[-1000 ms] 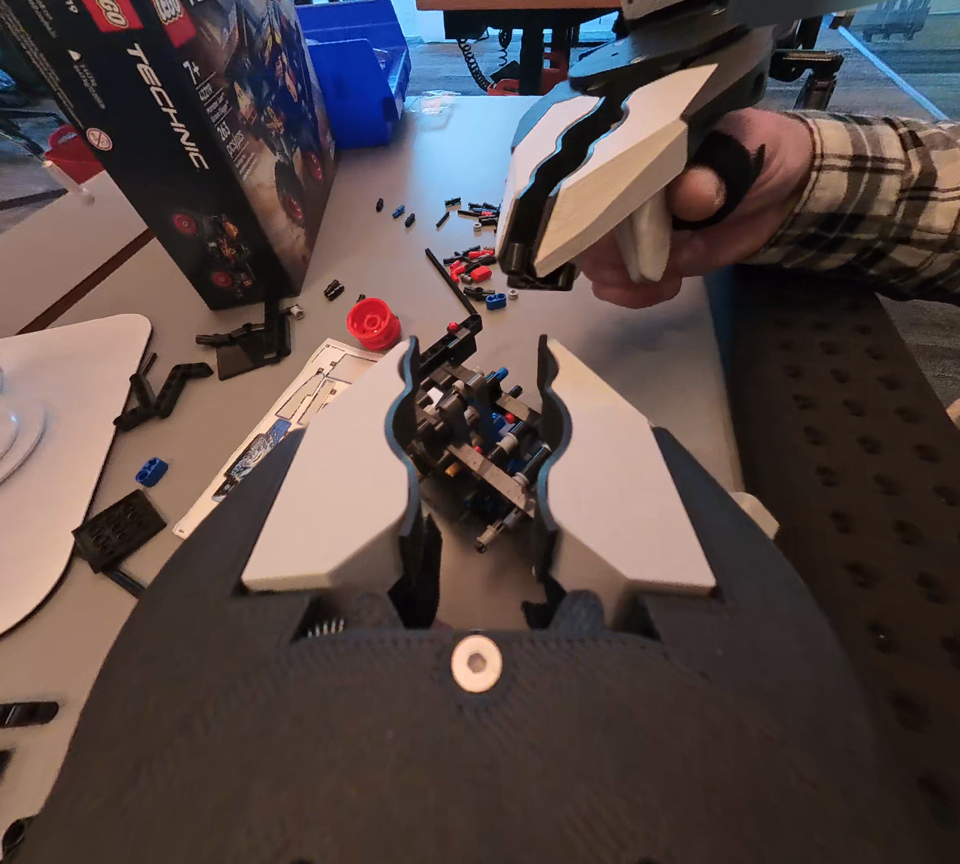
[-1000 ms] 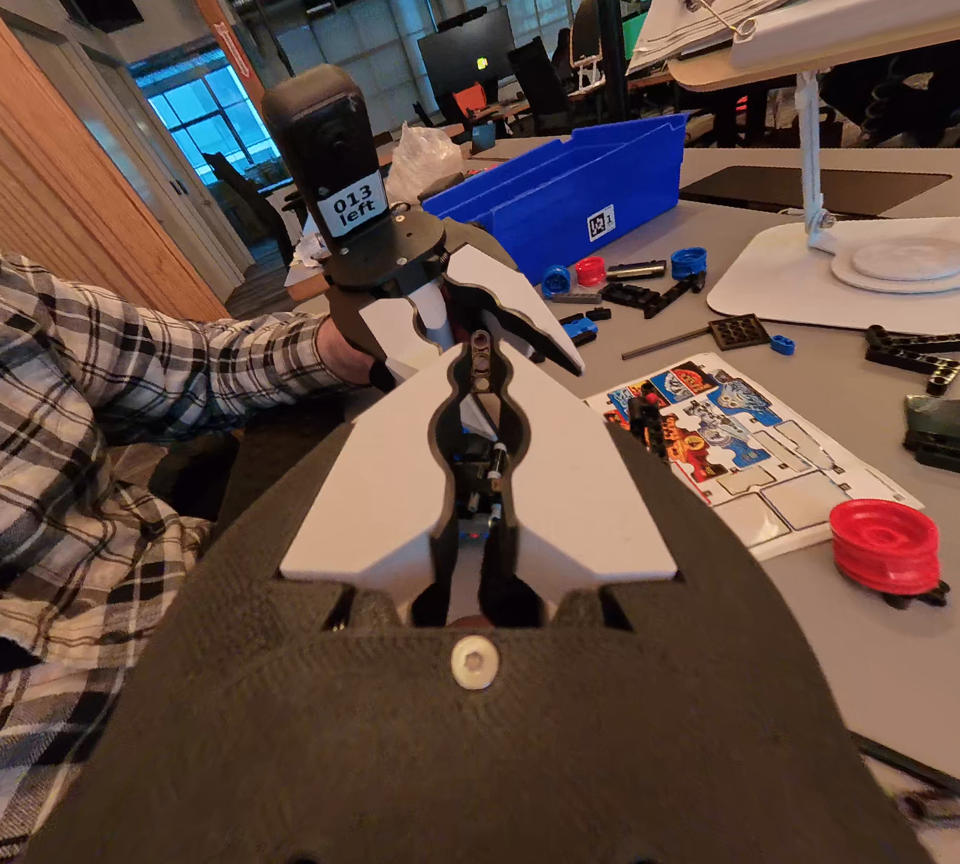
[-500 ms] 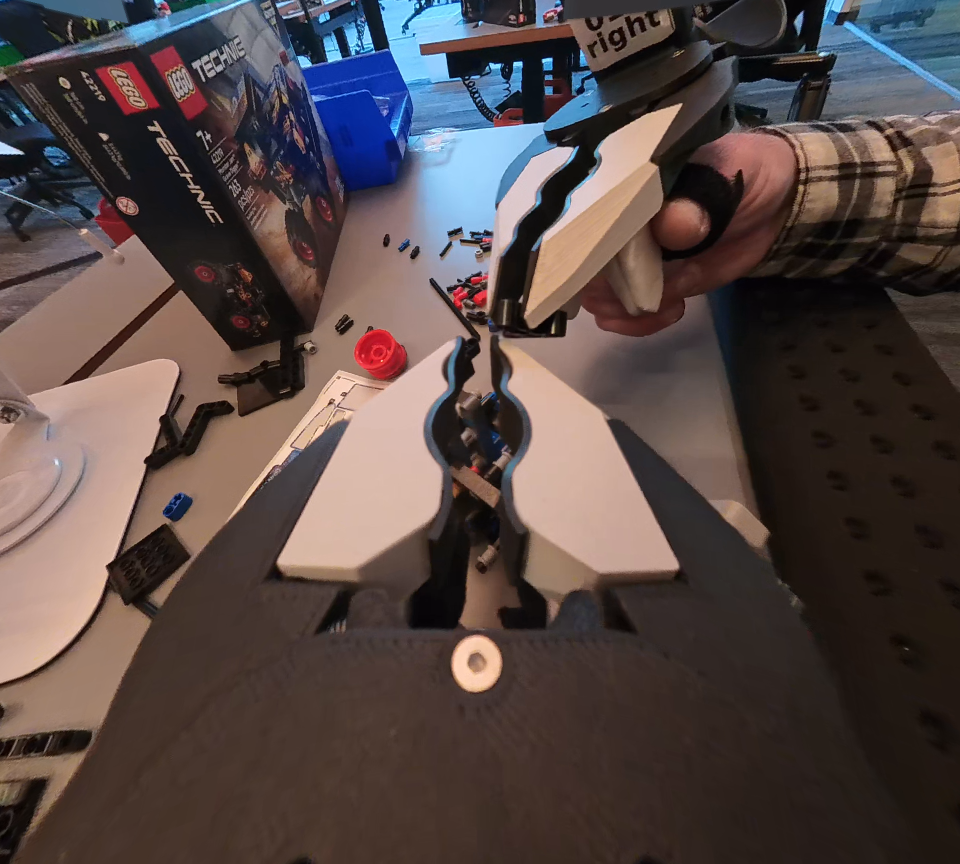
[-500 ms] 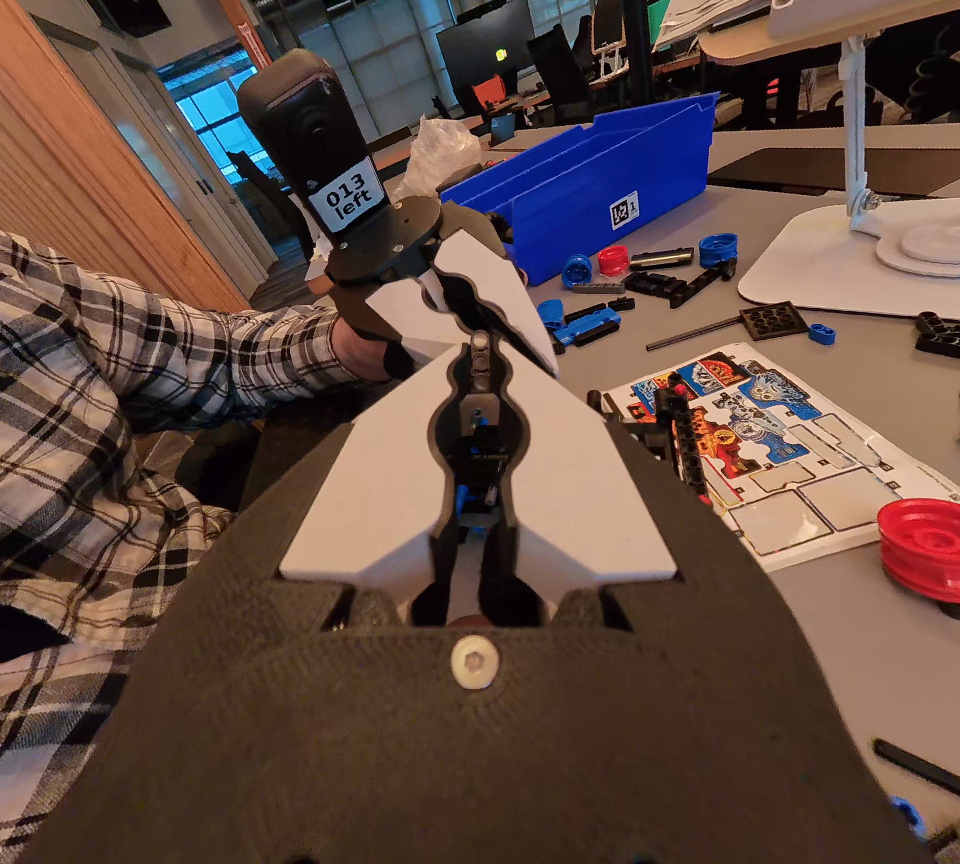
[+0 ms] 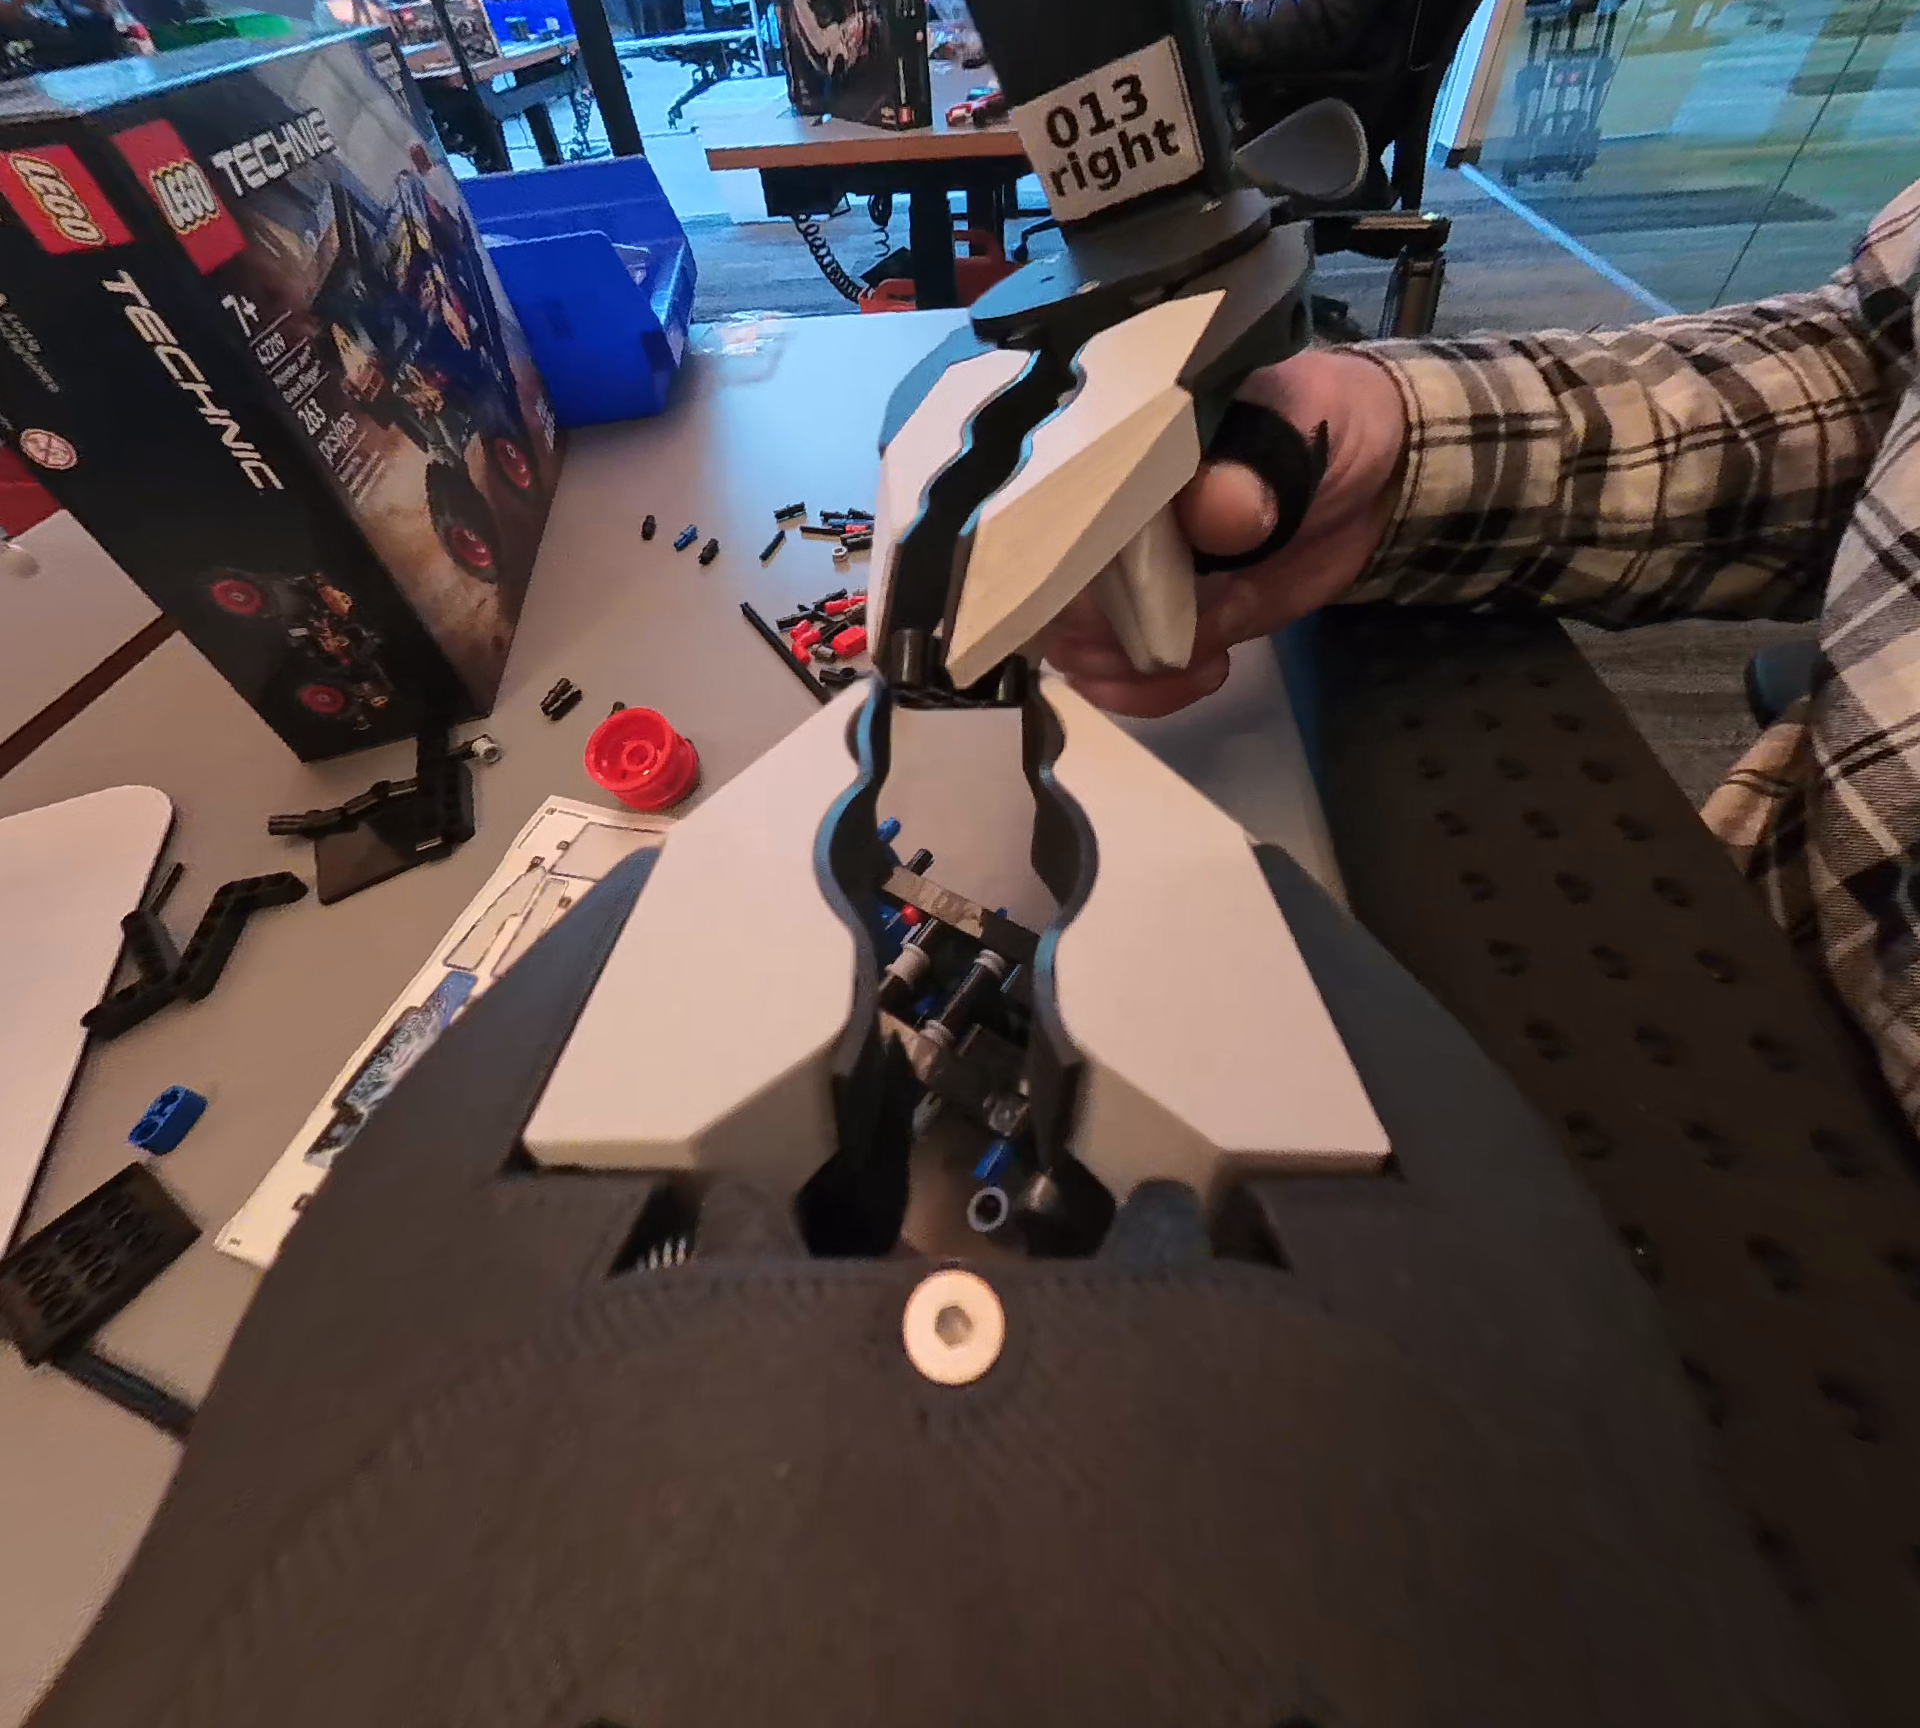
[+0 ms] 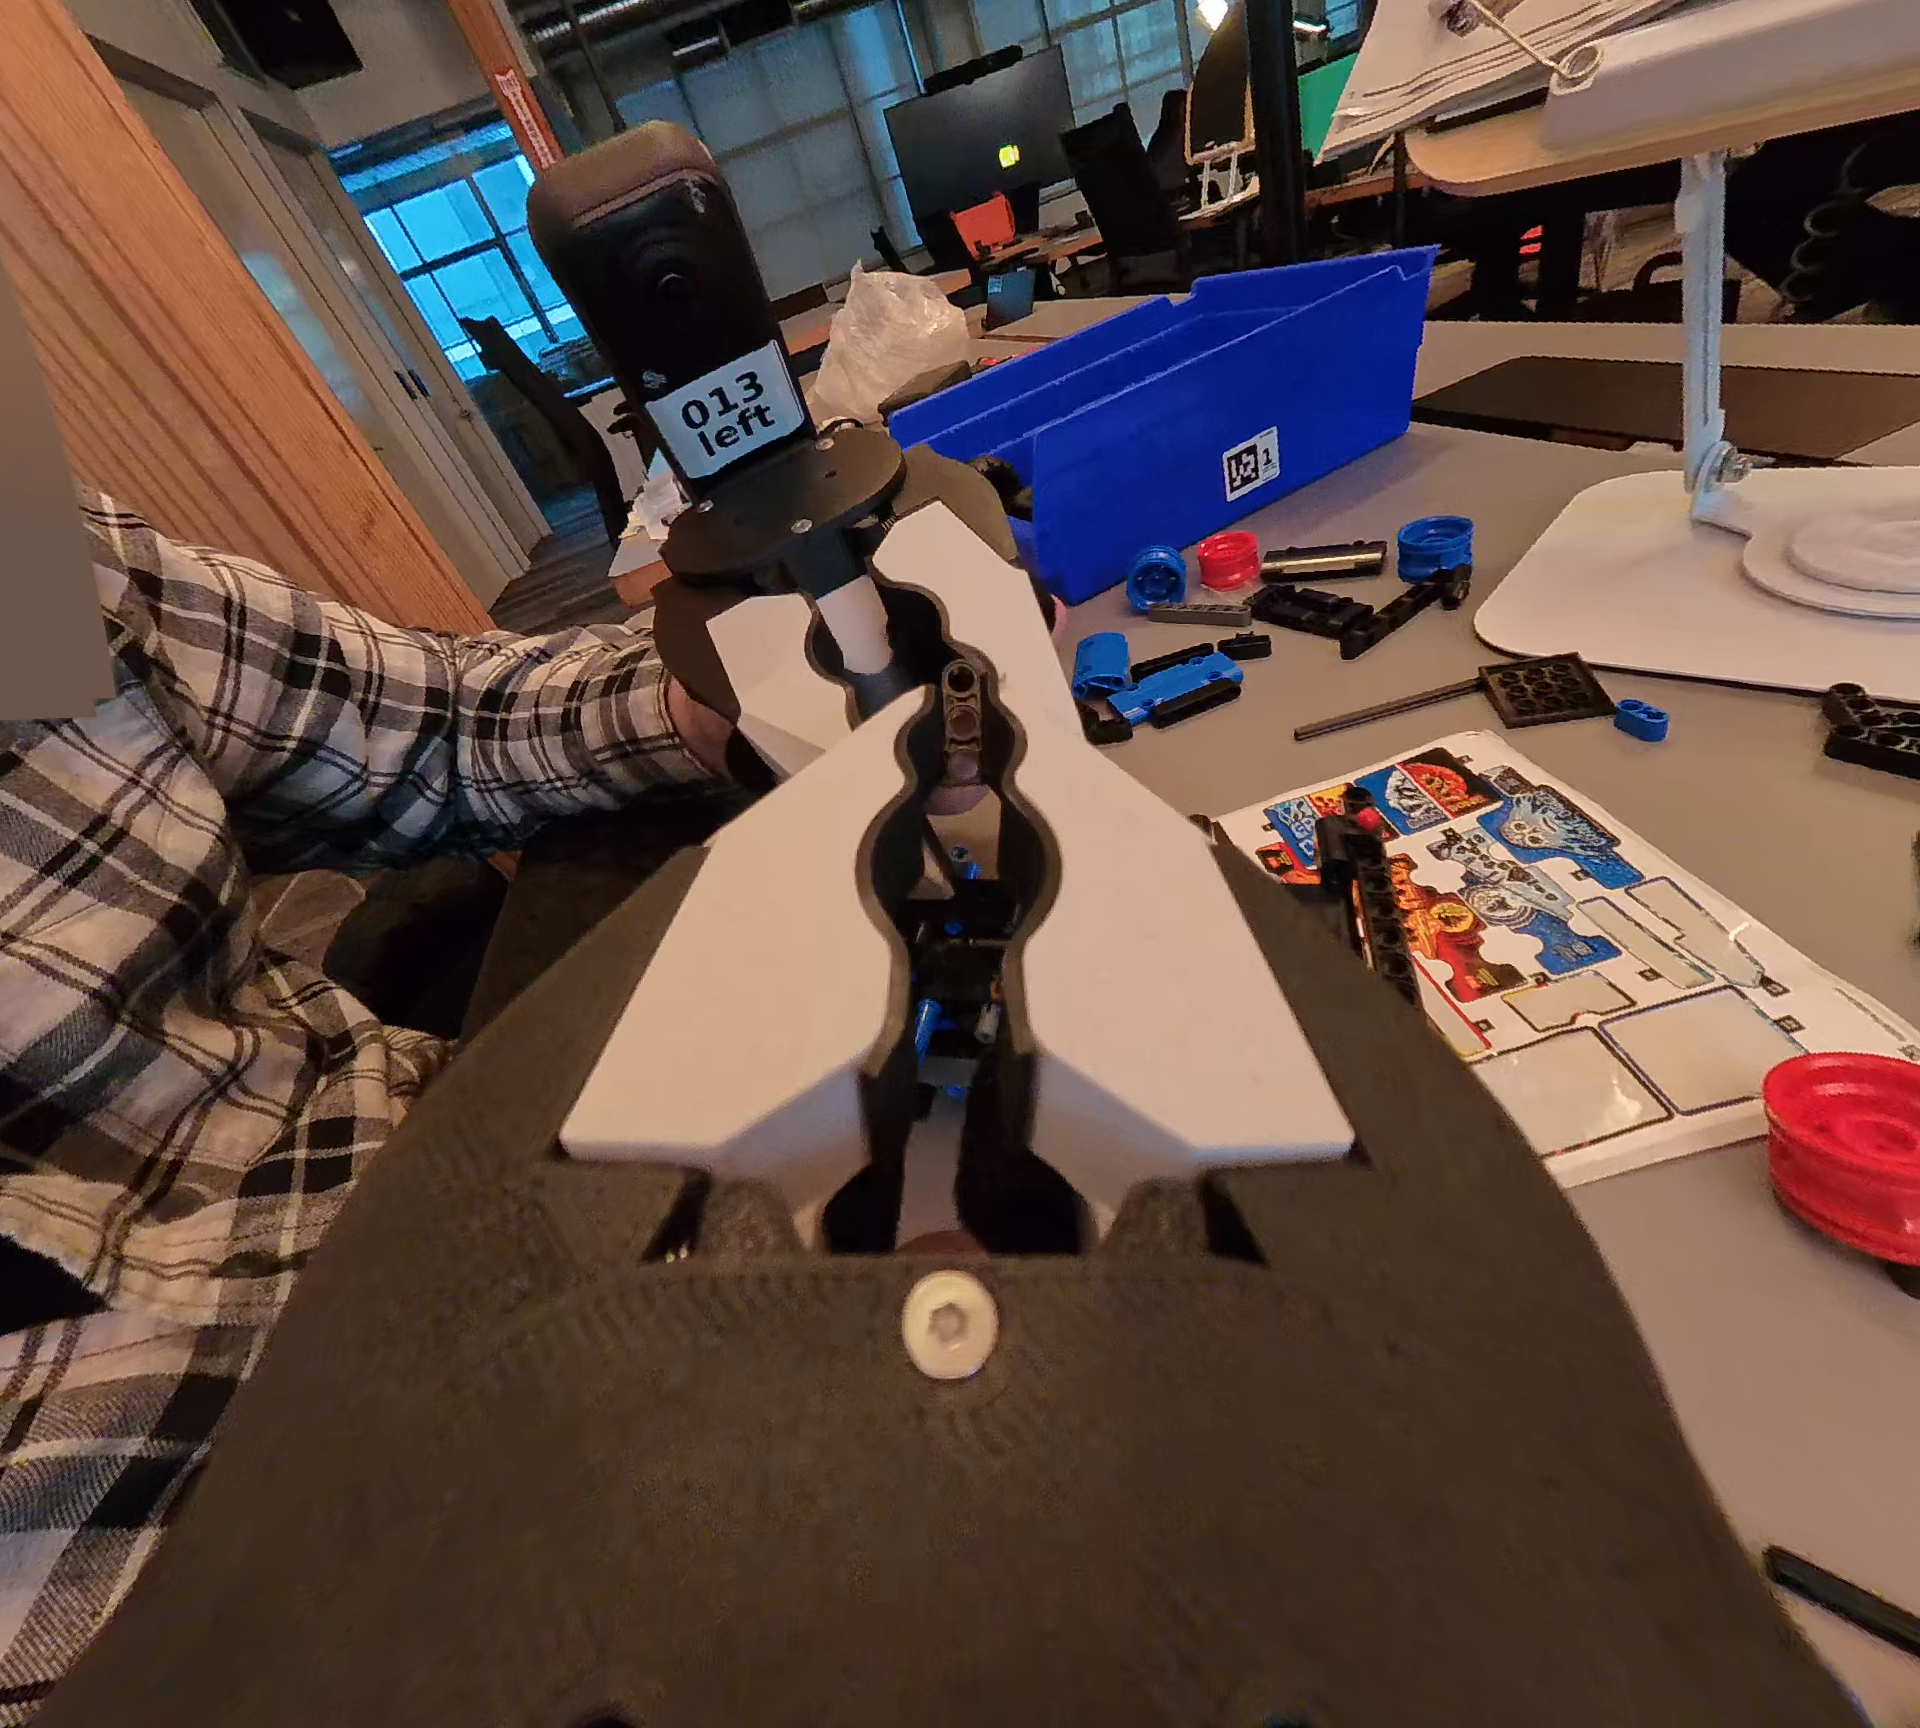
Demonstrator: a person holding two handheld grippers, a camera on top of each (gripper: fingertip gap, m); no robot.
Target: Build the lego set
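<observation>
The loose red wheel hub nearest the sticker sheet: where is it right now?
In the left wrist view the red wheel hub lies on the grey table, between the set's box and the sticker sheet; the right wrist view shows it at the far right edge.

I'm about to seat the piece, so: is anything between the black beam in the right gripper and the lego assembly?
Nothing visible lies between. The black beam, pinched in the right gripper, sits at the mouth of the left gripper; the lego assembly shows farther back between its fingers, with bare table between.
</observation>
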